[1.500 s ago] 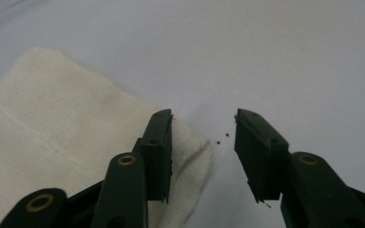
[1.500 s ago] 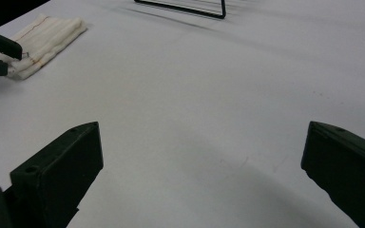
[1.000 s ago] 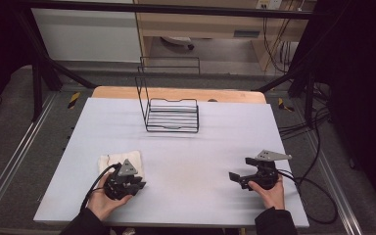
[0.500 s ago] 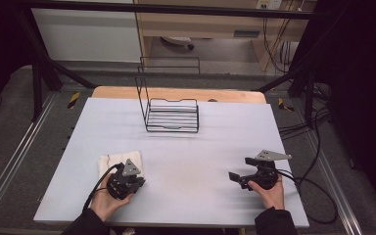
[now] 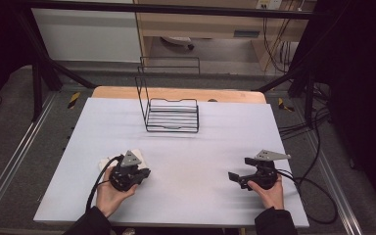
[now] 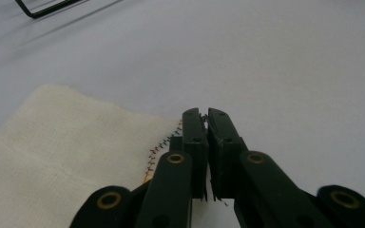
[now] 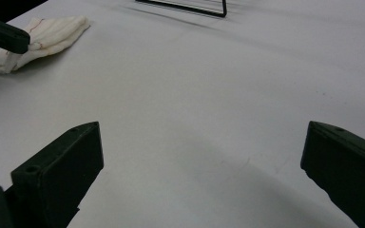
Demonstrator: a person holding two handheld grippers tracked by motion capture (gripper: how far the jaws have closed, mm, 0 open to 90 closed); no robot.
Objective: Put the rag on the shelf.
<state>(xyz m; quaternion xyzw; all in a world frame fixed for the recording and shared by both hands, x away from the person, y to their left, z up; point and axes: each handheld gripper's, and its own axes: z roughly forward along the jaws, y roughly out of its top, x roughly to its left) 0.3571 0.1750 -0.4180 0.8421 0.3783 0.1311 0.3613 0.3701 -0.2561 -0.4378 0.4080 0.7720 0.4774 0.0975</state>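
We work at a wide white table [image 5: 176, 196], with a black wire rack [image 5: 172, 115] standing toward its far edge, well apart from both hands. Our right gripper [image 7: 202, 175] rests near the right side, its jaws spread wide with nothing but bare table between them. Near the left front lies the folded white cloth [image 6: 66, 156], flat on the surface. Our left gripper [image 6: 208, 116] sits at the cloth's stitched corner; its jaws have just been closing and now stand pinched together on that hem. We judge the grasp as made, so the cloth looks ready to be lifted or dragged, perhaps toward the rack
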